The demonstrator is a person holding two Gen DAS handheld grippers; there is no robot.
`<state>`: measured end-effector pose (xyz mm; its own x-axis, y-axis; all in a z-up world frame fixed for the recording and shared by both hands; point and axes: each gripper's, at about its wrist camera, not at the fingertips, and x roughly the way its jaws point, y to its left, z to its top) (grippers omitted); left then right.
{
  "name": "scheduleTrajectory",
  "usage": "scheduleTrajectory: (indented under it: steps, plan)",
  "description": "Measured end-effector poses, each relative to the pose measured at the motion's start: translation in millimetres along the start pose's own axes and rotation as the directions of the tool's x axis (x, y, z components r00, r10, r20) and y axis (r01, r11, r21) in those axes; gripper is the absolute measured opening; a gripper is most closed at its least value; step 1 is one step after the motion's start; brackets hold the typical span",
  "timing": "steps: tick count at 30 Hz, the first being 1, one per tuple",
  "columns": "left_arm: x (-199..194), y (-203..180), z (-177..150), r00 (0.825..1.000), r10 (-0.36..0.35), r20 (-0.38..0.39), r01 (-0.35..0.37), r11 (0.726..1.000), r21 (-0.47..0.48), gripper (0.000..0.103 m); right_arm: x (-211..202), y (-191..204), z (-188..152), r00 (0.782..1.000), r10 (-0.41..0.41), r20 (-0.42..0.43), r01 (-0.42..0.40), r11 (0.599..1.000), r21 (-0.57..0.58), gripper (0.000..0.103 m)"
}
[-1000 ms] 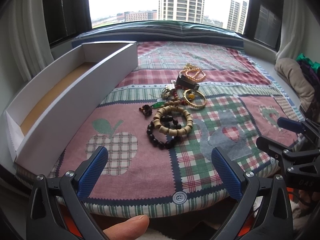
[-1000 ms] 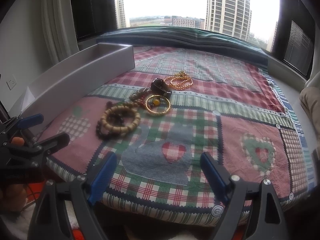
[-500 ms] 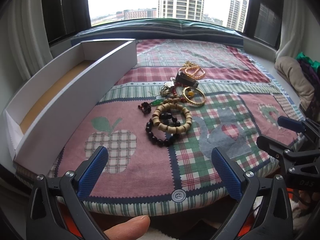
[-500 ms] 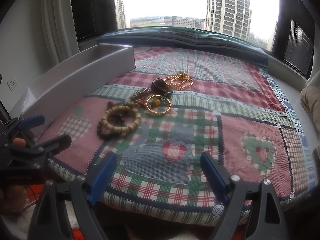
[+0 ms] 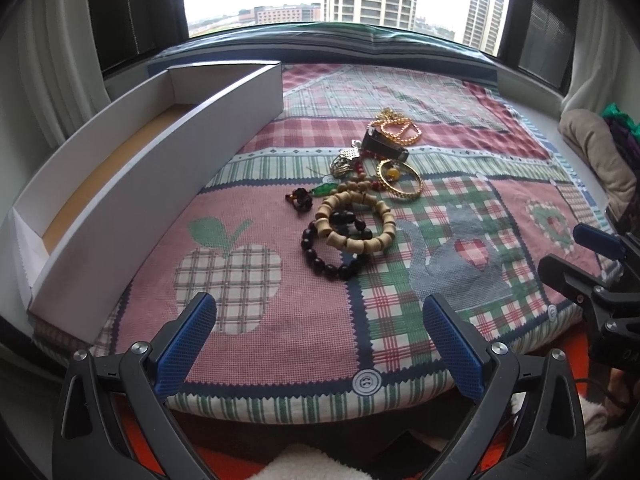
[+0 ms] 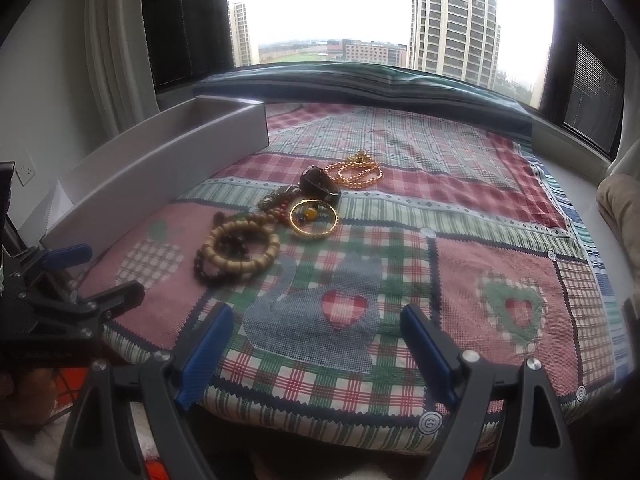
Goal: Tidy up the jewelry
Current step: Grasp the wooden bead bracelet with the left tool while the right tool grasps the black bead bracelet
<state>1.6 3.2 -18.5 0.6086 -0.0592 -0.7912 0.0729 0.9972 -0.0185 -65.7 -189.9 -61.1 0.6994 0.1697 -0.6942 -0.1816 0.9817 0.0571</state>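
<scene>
As you bring the left gripper (image 5: pixel 320 328) a little forward over the last second, the pile of jewelry sits slightly lower and nearer in its view than before, and the thumb at the bottom edge is gone from sight. Nothing in the pile has moved, so the sorting is not yet begun; you are only approaching.

Both grippers are spread wide and hold nothing. The right gripper (image 6: pixel 316 340) hangs over the near edge of the quilt (image 6: pixel 500 280), almost where it was.

The wooden bead bracelet (image 5: pixel 354 220) lies straight ahead of your left gripper, well apart from its fingertips, and rests on top of the dark bead bracelet (image 5: pixel 328 258). Behind them are the gold bangle (image 5: pixel 400 180), the dark watch (image 5: pixel 384 146) and the gold chain (image 5: pixel 396 126), all touching or tangled together. From the right gripper the same pile is ahead and to the left. The long white box (image 5: pixel 160 172) stands at the left side of the quilt, and it looks like the place for the pieces.
</scene>
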Motion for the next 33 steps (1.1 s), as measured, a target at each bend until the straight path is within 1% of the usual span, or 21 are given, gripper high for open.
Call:
scheduleTrajectory:
  steps: [3,4,7,9,11,12,13,15,16,17,18,19,22,25,28,30,31,33]
  plan:
    - [3.3,4.0,7.1,1.0,-0.001,-0.014,0.0,1.0,-0.012,0.103,1.7,-3.3,1.2,1.0,0.007,-0.003,-0.007,1.0,0.015,0.087]
    - [5.5,6.2,11.6,1.0,-0.013,-0.025,0.012,1.0,-0.019,0.102,0.6,-4.2,1.7,1.0,0.006,0.002,-0.006,1.0,0.015,0.087]
    - [24.3,14.6,32.2,0.993,-0.088,-0.075,0.085,0.995,-0.044,0.102,0.0,-5.4,2.6,1.0,0.008,0.009,-0.008,1.0,0.015,0.087]
    - [46.7,18.6,48.4,0.982,-0.141,-0.123,0.134,0.989,-0.067,0.101,2.1,-5.9,1.4,1.0,0.015,0.002,-0.015,1.0,0.02,0.087]
    - [69.8,17.3,61.0,0.977,-0.147,-0.158,0.137,0.988,-0.069,0.094,3.6,-6.8,0.2,1.0,0.021,-0.004,-0.021,0.999,0.025,0.087]
    - [81.8,14.3,65.6,0.974,-0.143,-0.178,0.135,0.989,-0.058,0.082,3.4,-7.1,-0.2,1.0,0.023,-0.004,-0.023,0.999,0.027,0.087]
    - [95.0,10.1,68.9,0.969,-0.135,-0.207,0.128,0.991,-0.047,0.072,2.5,-7.8,-0.3,1.0,0.022,-0.001,-0.022,0.999,0.028,0.087]
    - [118.7,2.6,71.5,0.958,-0.132,-0.253,0.128,0.991,-0.03,0.063,0.5,-9.9,-0.5,1.0,0.016,0.005,-0.016,0.999,0.032,0.087]
    - [128.2,-0.7,71.4,0.954,-0.119,-0.274,0.117,0.993,-0.023,0.05,-0.7,-11.1,-0.8,1.0,0.013,0.007,-0.013,0.999,0.036,0.087]
    - [134.2,-3.7,70.6,0.952,-0.107,-0.288,0.106,0.994,-0.018,0.039,-1.1,-12.5,-1.3,1.0,0.01,0.007,-0.011,0.999,0.039,0.087]
    - [138.4,-6.5,69.6,0.95,-0.098,-0.298,0.099,0.995,-0.011,0.018,-1.0,-13.9,-2.0,1.0,0.009,0.006,-0.009,0.999,0.043,0.087]
    - [139.0,-9.6,69.6,0.951,-0.096,-0.294,0.1,0.995,0.001,0.015,-0.6,-14.9,-2.3,1.0,0.008,0.004,-0.008,0.999,0.046,0.087]
    - [127.9,-10.7,72.0,0.962,-0.108,-0.251,0.113,0.994,0.003,0.012,2.0,-18.3,-3.7,1.0,0.005,-0.004,-0.004,0.998,0.056,0.087]
    - [104.7,3.1,78.3,0.966,-0.161,-0.203,0.154,0.987,-0.05,0.012,5.0,-21.6,-3.4,1.0,0.005,-0.009,-0.004,0.998,0.068,0.087]
    - [75.5,25.8,81.4,0.969,-0.2,-0.143,0.187,0.977,-0.1,0.012,8.6,-23.0,-2.6,1.0,0.007,-0.014,-0.006,0.997,0.07,0.087]
    - [62.6,43.4,78.6,0.972,-0.201,-0.122,0.185,0.974,-0.128,0.012,13.0,-23.3,-1.1,1.0,0.02,-0.021,-0.019,0.997,0.072,0.087]
    - [59.3,53.4,74.1,0.975,-0.191,-0.117,0.174,0.974,-0.143,0.012,16.1,-24.2,0.8,0.999,0.037,-0.022,-0.035,0.997,0.074,0.087]
    - [58.5,70.4,64.1,0.979,-0.162,-0.123,0.14,0.976,-0.169,0.012,29.6,-22.9,7.5,0.995,0.092,-0.037,-0.09,0.995,0.053,0.087]
